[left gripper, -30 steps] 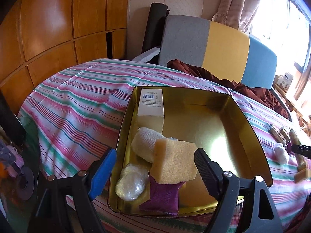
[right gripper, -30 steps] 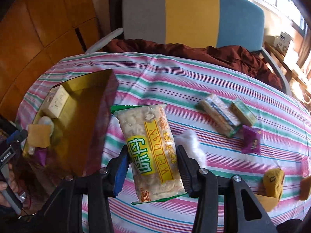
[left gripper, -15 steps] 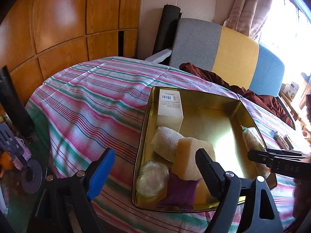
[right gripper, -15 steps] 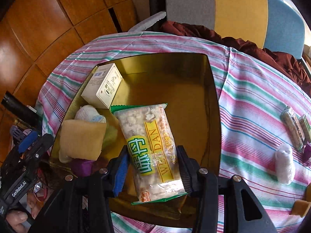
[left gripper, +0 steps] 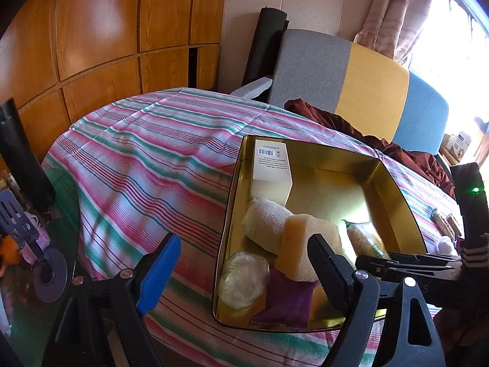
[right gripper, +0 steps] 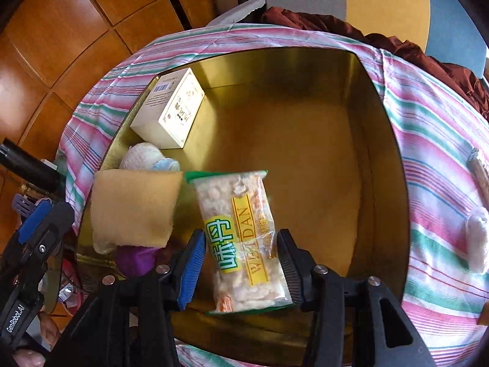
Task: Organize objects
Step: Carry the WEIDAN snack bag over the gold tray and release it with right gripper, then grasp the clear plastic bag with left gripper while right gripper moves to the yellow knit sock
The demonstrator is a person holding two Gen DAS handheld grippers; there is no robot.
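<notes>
A gold tin tray [right gripper: 385,140] sits on the striped tablecloth. It holds a white box [right gripper: 171,113], a gauze roll [left gripper: 266,223], a yellow sponge [right gripper: 134,208], a purple sachet [left gripper: 287,299] and a clear-wrapped round pad [left gripper: 243,278]. My right gripper [right gripper: 240,235] hangs low inside the tin, its jaws opening. The crispy snack packet [right gripper: 241,229] lies tilted between them, with a gap at the blue pad. It also shows in the left wrist view as the snack packet [left gripper: 365,238]. My left gripper [left gripper: 244,238] stands open and bare at the tin's near left corner.
Wrapped bars [right gripper: 481,171] and a white cotton wad [right gripper: 478,241] lie on the tablecloth [left gripper: 146,165] right of the tin. A chair [left gripper: 366,82] with maroon cloth [left gripper: 336,122] stands behind the table. Wooden panels and a black cylinder [left gripper: 21,159] are at the left.
My right gripper carried the snack packet from over the tablecloth leftward and down into the tin, and its jaws have widened. The left gripper has barely shifted.
</notes>
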